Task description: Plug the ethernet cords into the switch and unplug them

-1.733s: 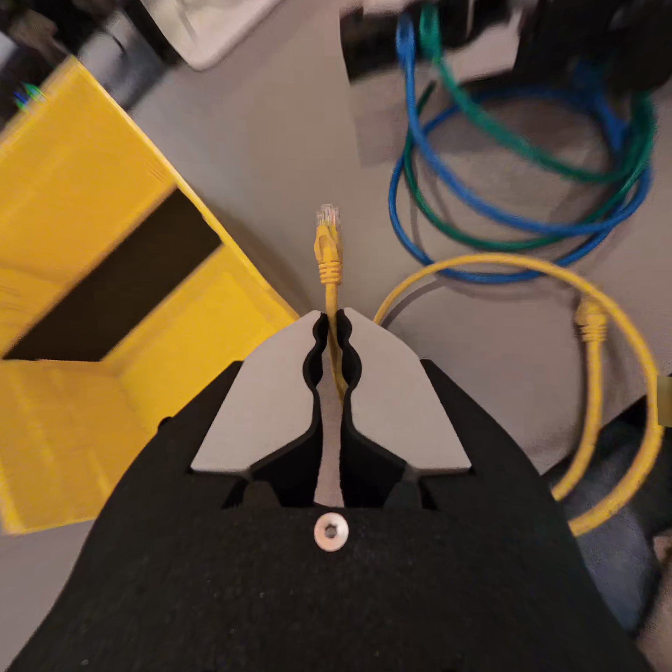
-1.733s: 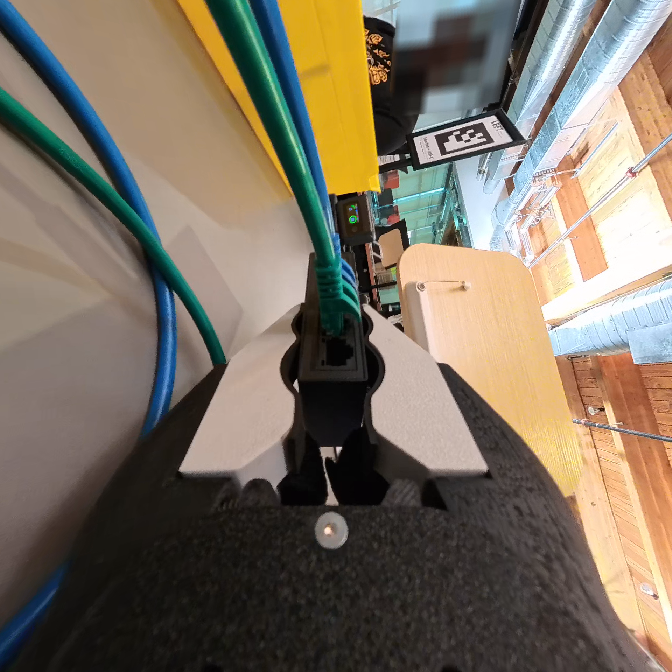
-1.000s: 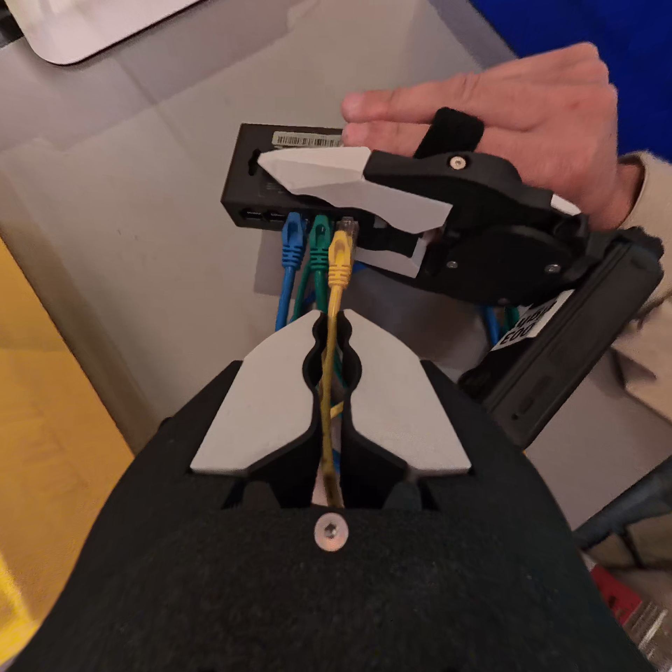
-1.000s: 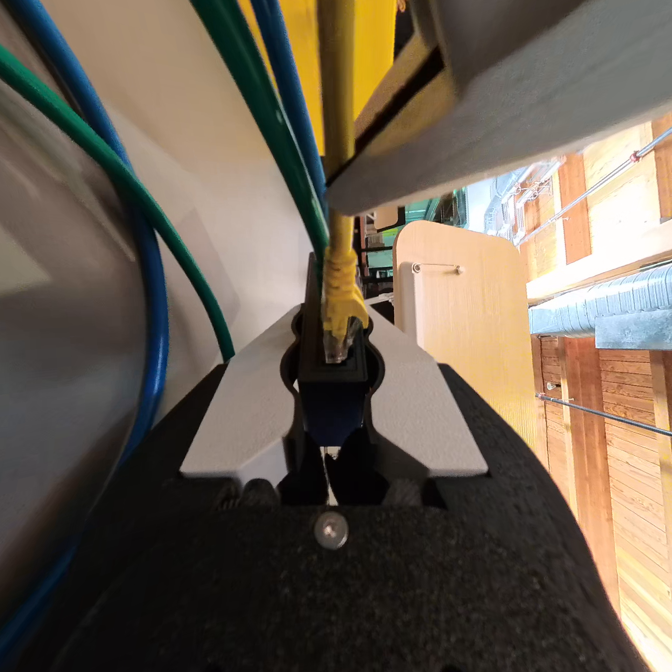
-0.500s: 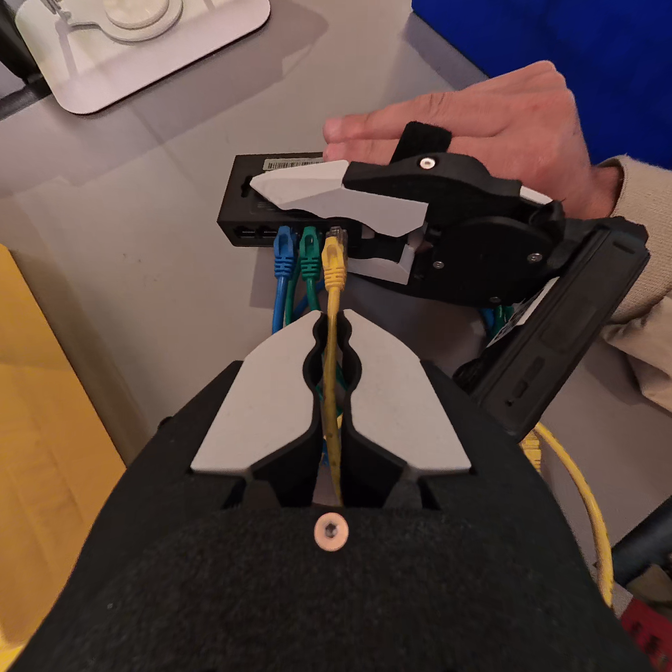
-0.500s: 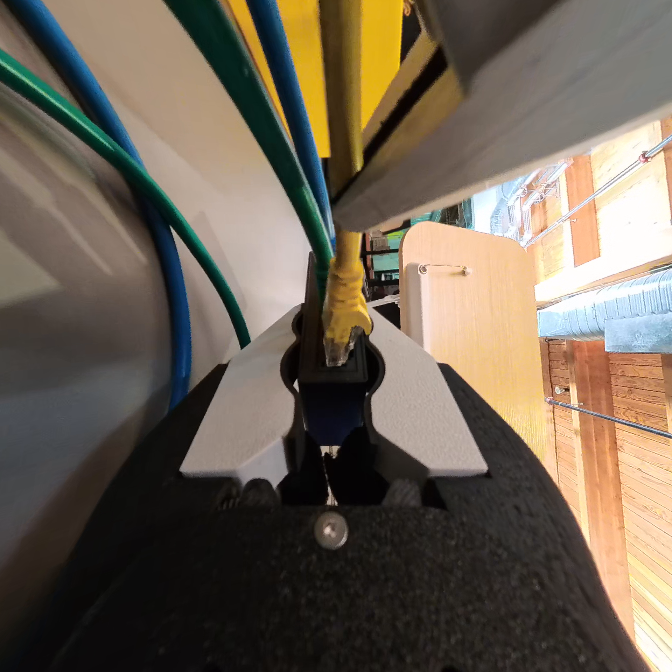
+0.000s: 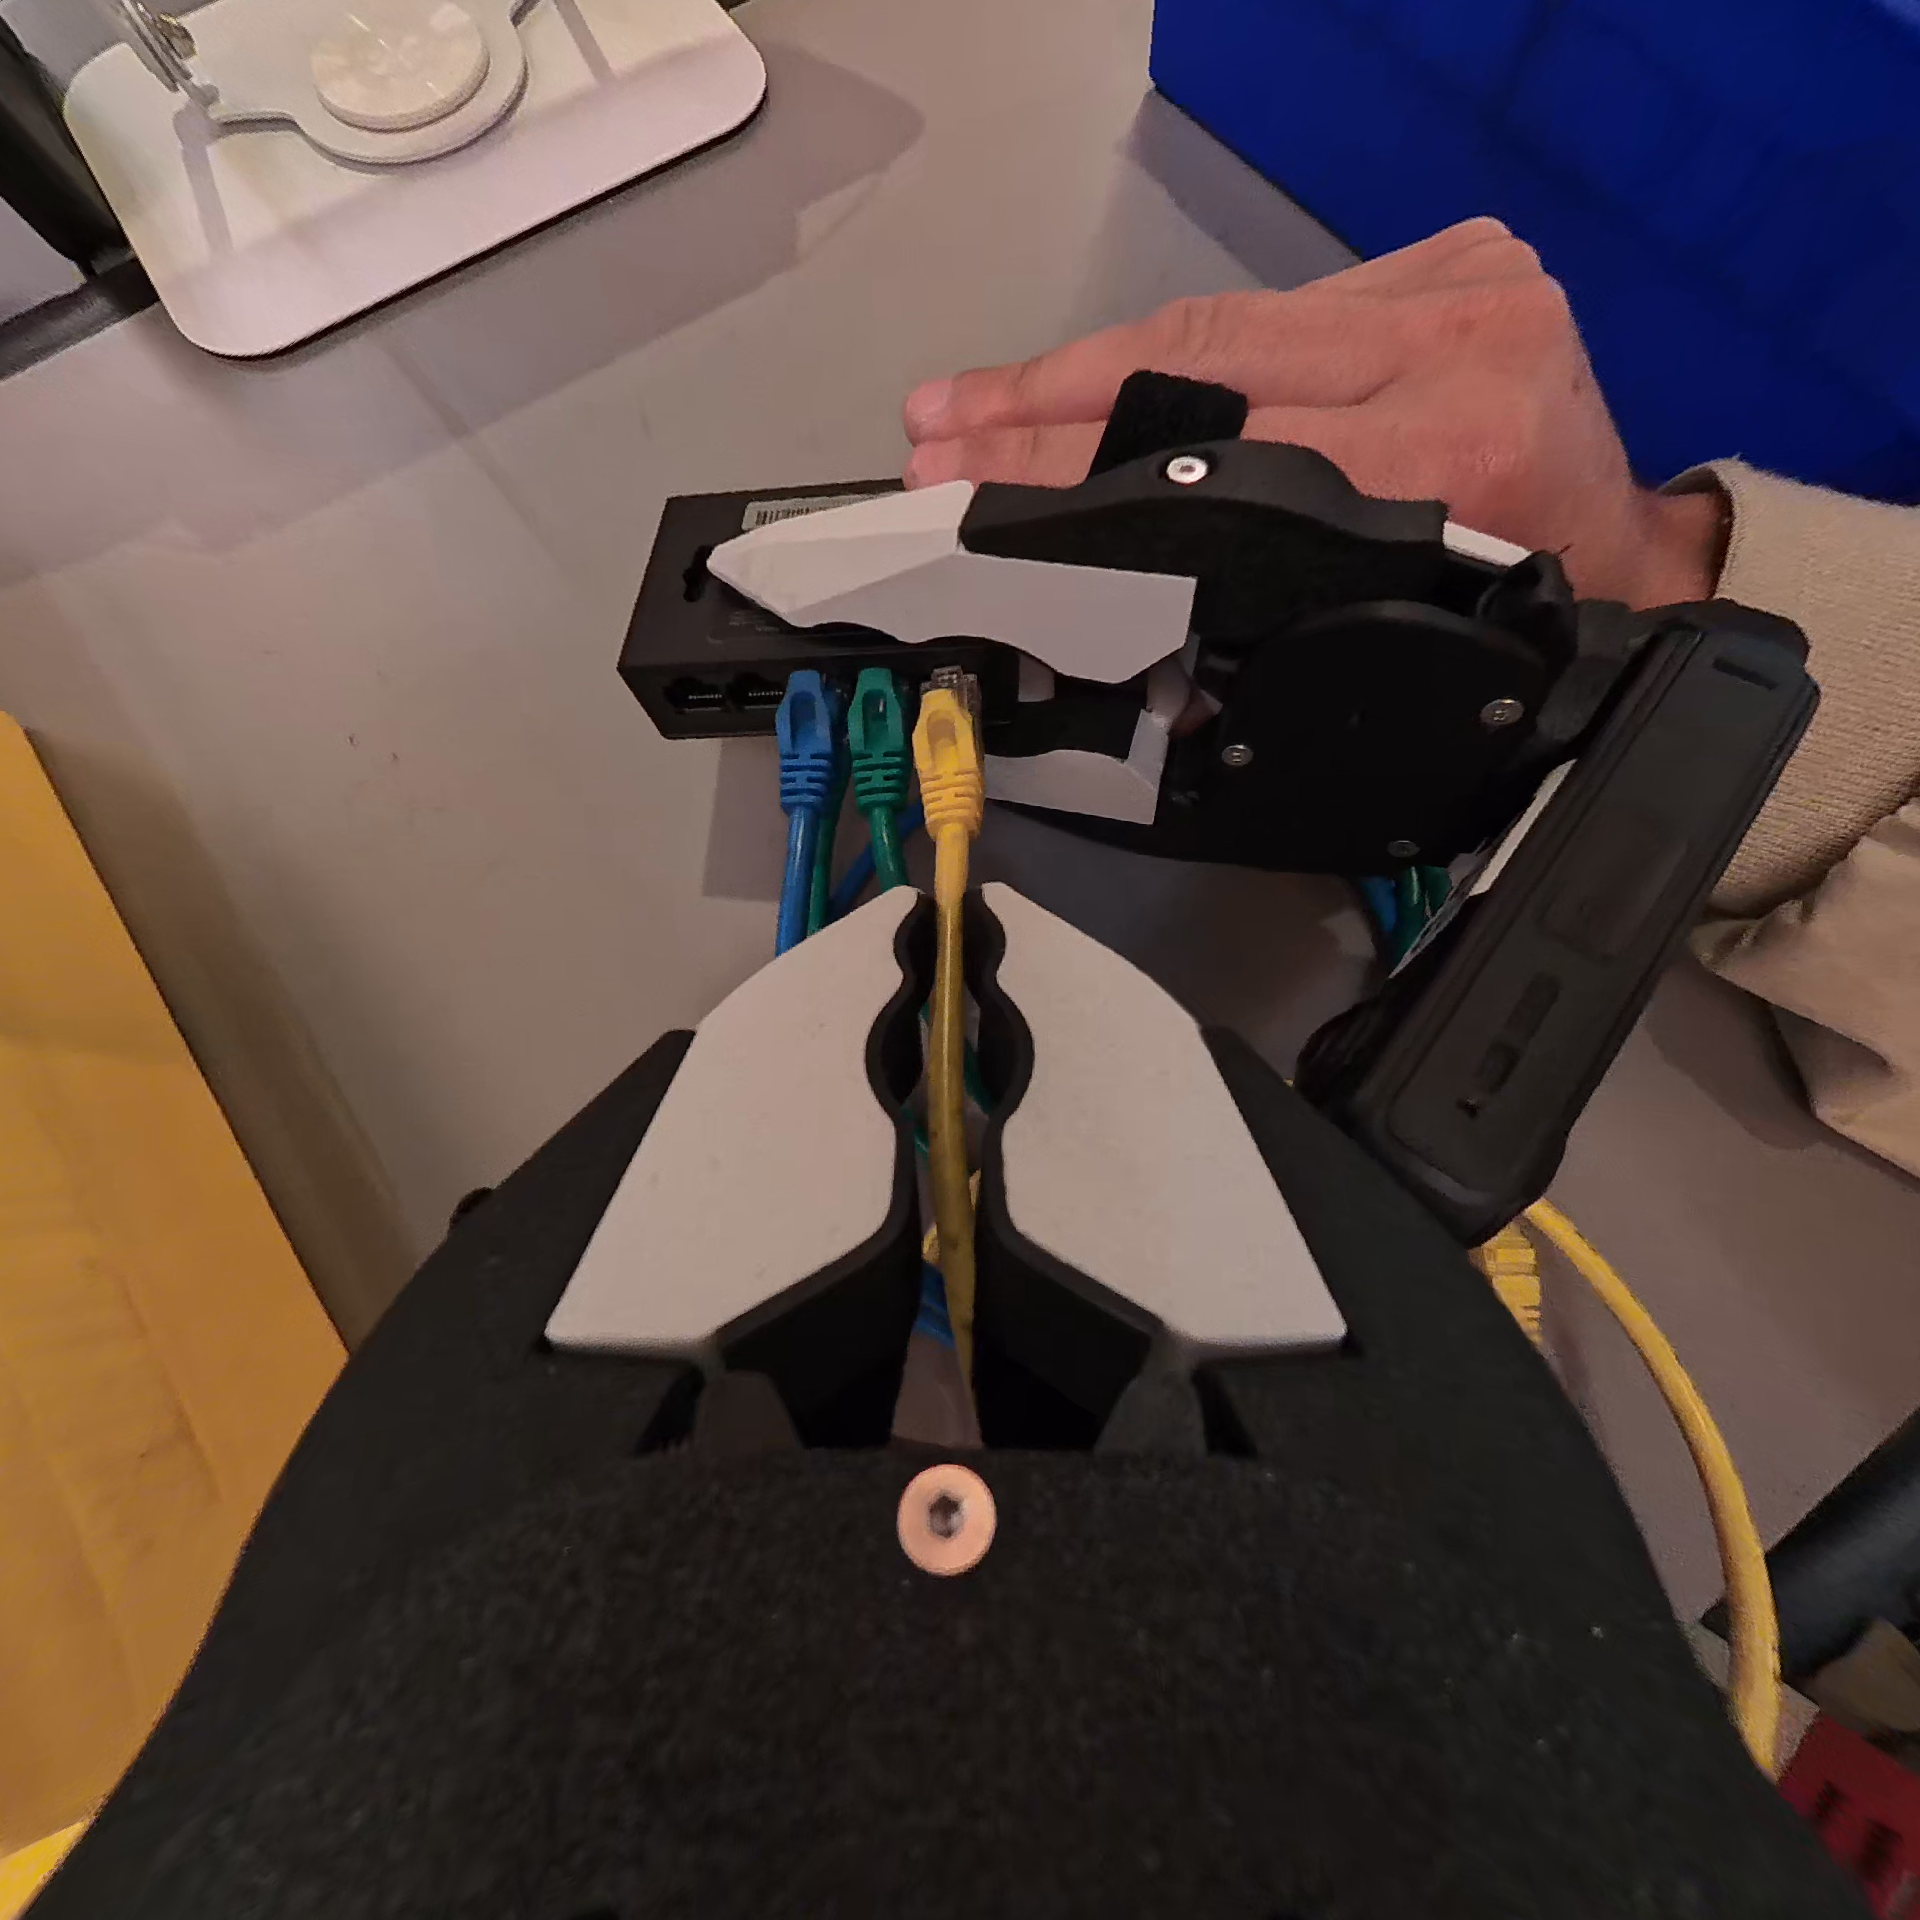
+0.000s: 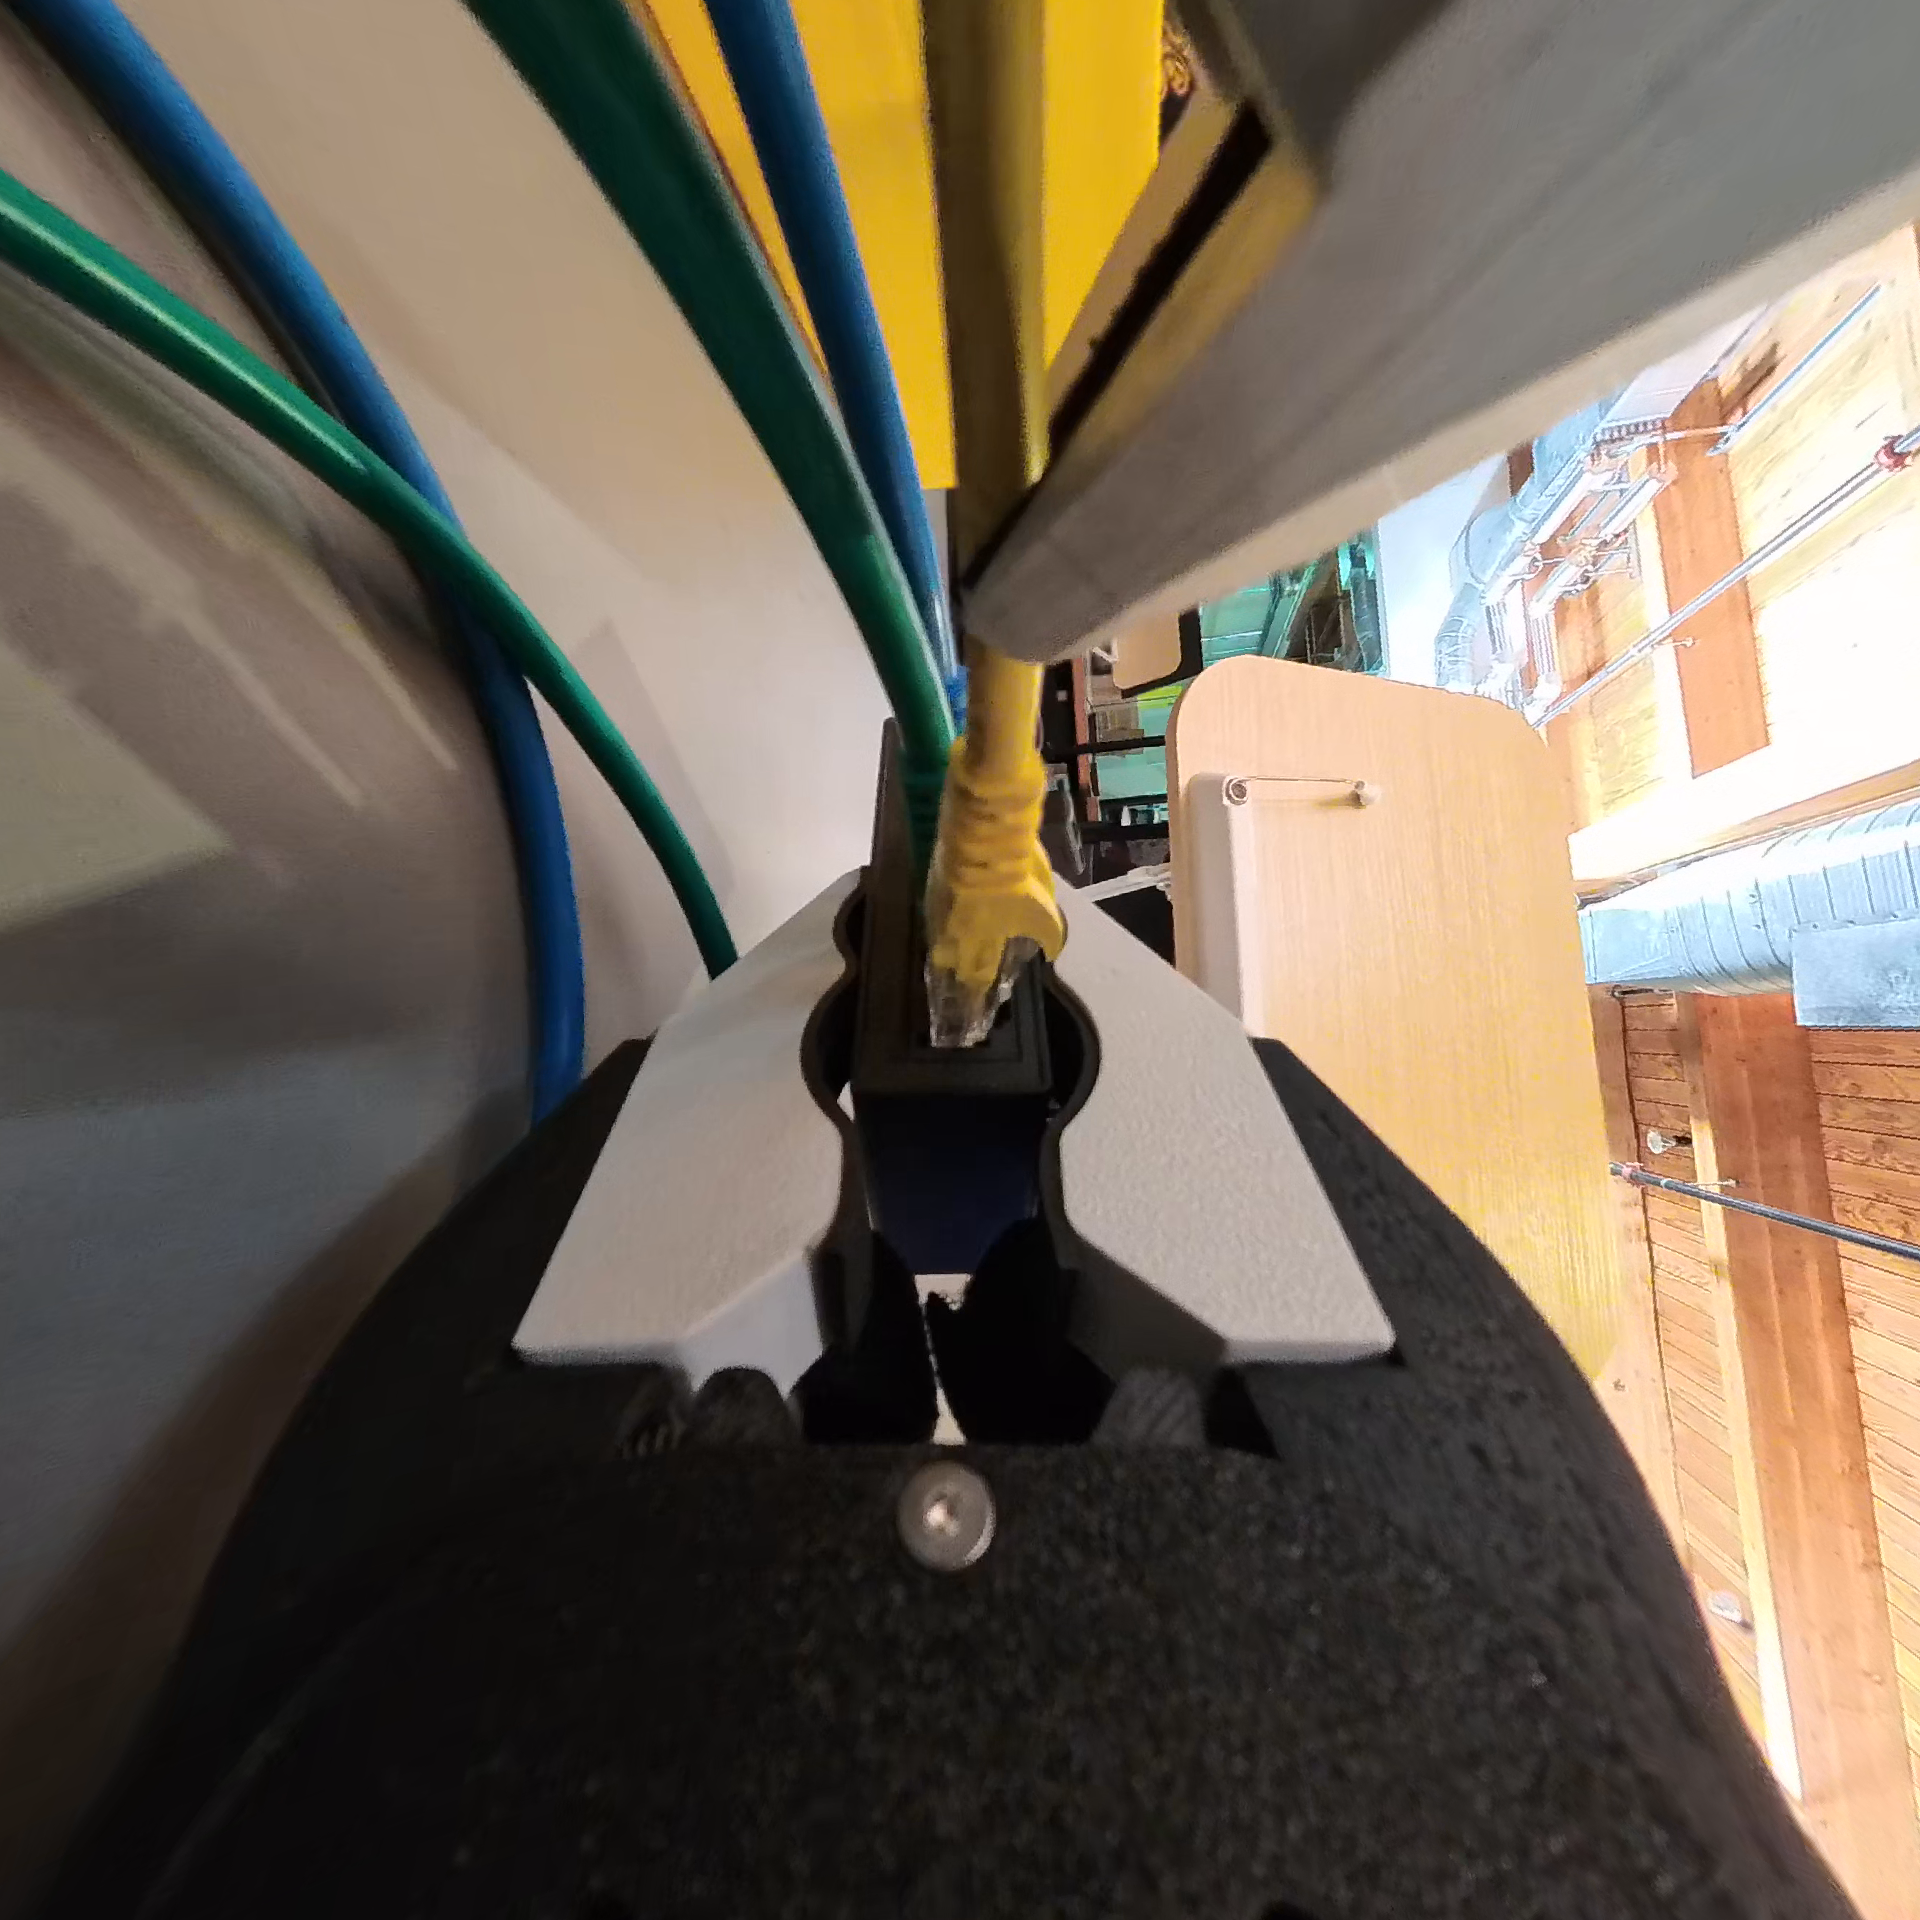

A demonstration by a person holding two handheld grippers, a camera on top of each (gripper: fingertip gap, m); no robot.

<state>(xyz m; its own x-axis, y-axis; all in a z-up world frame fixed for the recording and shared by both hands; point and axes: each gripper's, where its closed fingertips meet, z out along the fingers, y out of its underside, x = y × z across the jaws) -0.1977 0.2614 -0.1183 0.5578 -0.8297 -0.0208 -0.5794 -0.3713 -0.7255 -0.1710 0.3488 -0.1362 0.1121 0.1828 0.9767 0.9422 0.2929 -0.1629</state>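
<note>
Right at the switch (image 7: 686,665) on the counter (image 7: 436,582): right claw (image 8: 951,997) clamped on its end to steady it, left claw (image 7: 948,914) pinching the yellow ethernet cord (image 7: 945,748) behind its plug, beside the green cord (image 7: 878,727), only partly seated, needs one more push probably.

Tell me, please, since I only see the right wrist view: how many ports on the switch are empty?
Observer: Two empty ports show left of the blue plug; any beyond the yellow plug are hidden by the right gripper, which clamps the switch.
Operator: Thank you. Where is the other end of the yellow cable?
Observer: Its other plug lies loose on the table, beside the right gripper's body.
</note>
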